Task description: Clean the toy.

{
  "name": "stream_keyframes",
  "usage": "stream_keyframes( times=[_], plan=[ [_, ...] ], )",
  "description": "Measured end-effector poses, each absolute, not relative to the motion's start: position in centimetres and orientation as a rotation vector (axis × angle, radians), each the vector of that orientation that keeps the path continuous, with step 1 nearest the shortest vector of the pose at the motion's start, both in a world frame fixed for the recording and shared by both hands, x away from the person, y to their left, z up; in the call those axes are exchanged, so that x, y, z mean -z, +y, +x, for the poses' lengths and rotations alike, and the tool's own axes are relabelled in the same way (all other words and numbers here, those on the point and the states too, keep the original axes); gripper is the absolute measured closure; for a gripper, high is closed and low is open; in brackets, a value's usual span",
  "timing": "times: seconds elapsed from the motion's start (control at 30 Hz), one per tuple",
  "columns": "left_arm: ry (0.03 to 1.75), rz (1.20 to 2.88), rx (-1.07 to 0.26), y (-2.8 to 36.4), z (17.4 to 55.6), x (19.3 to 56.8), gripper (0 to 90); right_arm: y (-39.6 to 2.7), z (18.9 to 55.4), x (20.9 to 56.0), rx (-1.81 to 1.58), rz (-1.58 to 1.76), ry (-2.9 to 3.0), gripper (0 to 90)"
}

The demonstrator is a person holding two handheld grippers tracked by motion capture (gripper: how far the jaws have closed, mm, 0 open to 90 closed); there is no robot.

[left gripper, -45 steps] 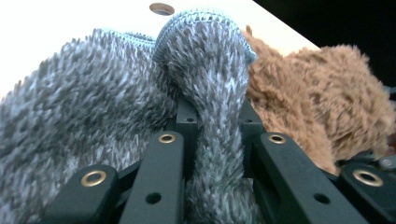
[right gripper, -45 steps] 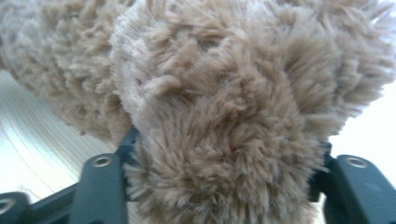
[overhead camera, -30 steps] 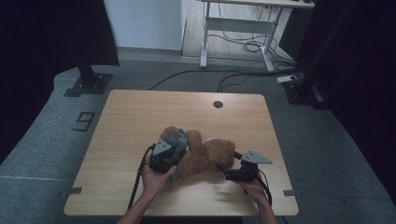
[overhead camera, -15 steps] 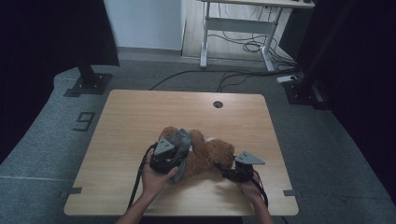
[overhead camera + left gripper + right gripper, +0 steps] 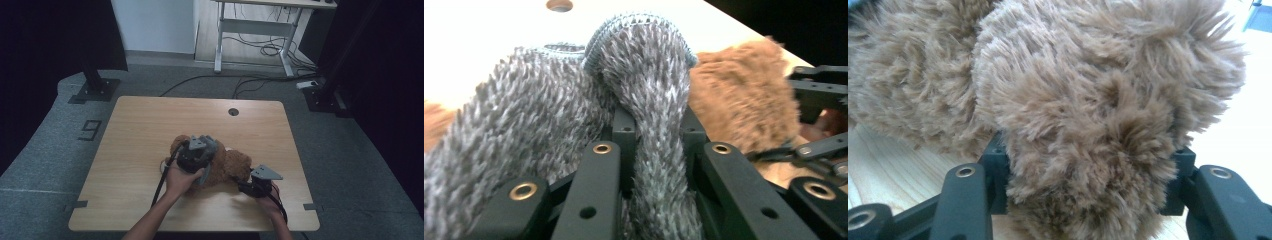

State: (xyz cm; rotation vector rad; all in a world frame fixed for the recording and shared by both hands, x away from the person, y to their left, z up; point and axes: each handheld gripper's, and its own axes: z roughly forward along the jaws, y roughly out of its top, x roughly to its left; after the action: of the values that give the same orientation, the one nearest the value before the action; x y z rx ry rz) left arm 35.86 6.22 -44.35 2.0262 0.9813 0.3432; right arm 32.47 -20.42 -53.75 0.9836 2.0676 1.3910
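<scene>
A brown plush bear lies on the wooden table near its front. A grey fuzzy knitted garment is over the bear's left part. My left gripper is shut on a fold of this grey garment, which runs down between the jaws of the left gripper. My right gripper comes from the right at table height. In the right gripper view the jaws of the right gripper have just been closing, and their pads press on a rounded limb of the bear.
A round cable hole lies near the table's far edge. Behind the table stand a white desk frame with cables on the floor and a black stand base at the left. The right gripper shows beyond the bear in the left gripper view.
The left gripper has lifted and shifted slightly with the grey garment in it. The right gripper has moved in to the bear and its jaws have closed on the plush limb.
</scene>
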Motion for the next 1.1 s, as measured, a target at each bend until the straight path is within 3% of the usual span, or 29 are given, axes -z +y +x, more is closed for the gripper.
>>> stream_keyframes(
  times=[0.1, 0.3, 0.67, 0.83, 1.1],
  plan=[
    [1.046, 2.001, -0.407, 9.0, 36.2, 44.3, 76.9, -20.3, 32.4, 53.7, -1.381, 0.985, 2.068, 42.5],
    [1.154, 1.952, -0.386, 13.2, 36.7, 45.6, 77.2, -20.2, 32.3, 53.7, -1.388, 0.996, 2.063, 42.5],
    [1.153, 1.934, -0.423, 14.4, 36.1, 44.4, 77.5, -20.2, 32.4, 53.7, -1.388, 0.999, 2.065, 42.5],
    [1.049, 1.888, -0.434, 12.5, 35.1, 41.7, 77.7, -20.4, 32.5, 53.7, -1.391, 1.018, 2.069, 42.5],
    [0.867, 1.899, -0.371, 5.1, 34.6, 39.1, 77.6, -20.4, 32.4, 53.7, -1.386, 1.024, 2.071, 42.5]
  ],
)
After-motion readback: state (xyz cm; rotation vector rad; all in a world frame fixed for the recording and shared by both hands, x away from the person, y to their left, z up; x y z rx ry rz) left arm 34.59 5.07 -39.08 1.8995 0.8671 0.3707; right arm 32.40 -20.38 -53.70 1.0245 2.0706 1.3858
